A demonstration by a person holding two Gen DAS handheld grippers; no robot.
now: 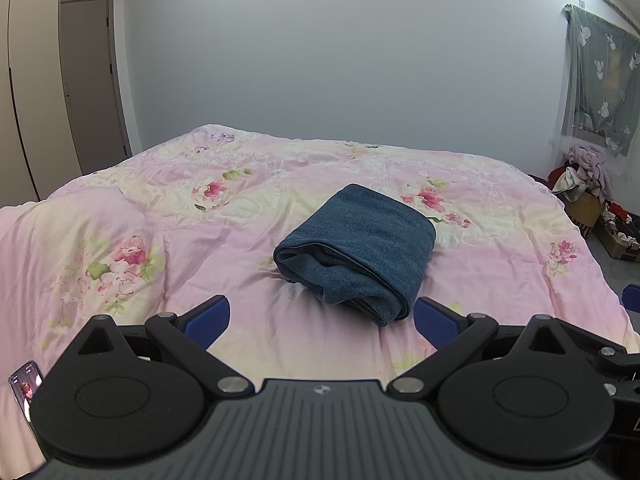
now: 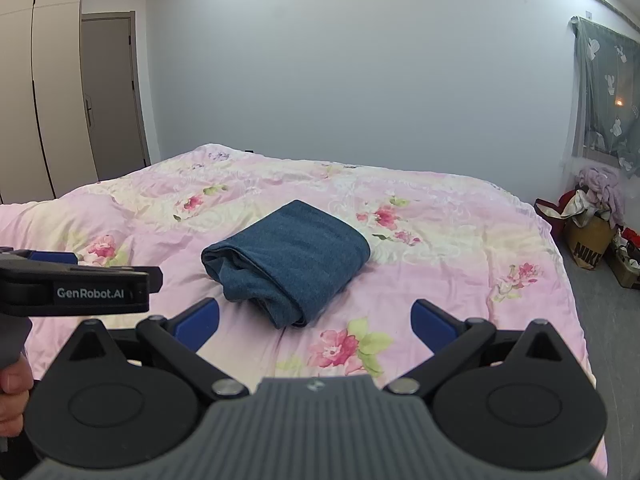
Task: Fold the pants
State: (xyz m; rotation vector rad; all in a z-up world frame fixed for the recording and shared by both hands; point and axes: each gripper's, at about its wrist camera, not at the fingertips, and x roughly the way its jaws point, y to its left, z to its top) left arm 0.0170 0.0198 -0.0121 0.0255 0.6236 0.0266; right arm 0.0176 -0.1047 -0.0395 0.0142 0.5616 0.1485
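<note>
Nearest to me, my left gripper (image 1: 322,316) has its blue pads spread wide with nothing between them, and my right gripper (image 2: 314,318) is spread just as wide and equally empty. Both hang above the near part of the bed (image 2: 460,280), clear of the cloth. A hand (image 2: 12,392) shows at the left edge of the right view, holding the left tool.

Just ahead lie the pants (image 1: 356,248), already a compact blue bundle on the pink flowered cover, touching neither tool. The bundle's long axis runs diagonally, from its layered open end near me away toward the far right. From the left gripper it sits dead ahead and close; from the right gripper it lies ahead and slightly left. I judge the left nearer, and the folding looks essentially done.

Beyond are the wall and a door (image 2: 112,100).
</note>
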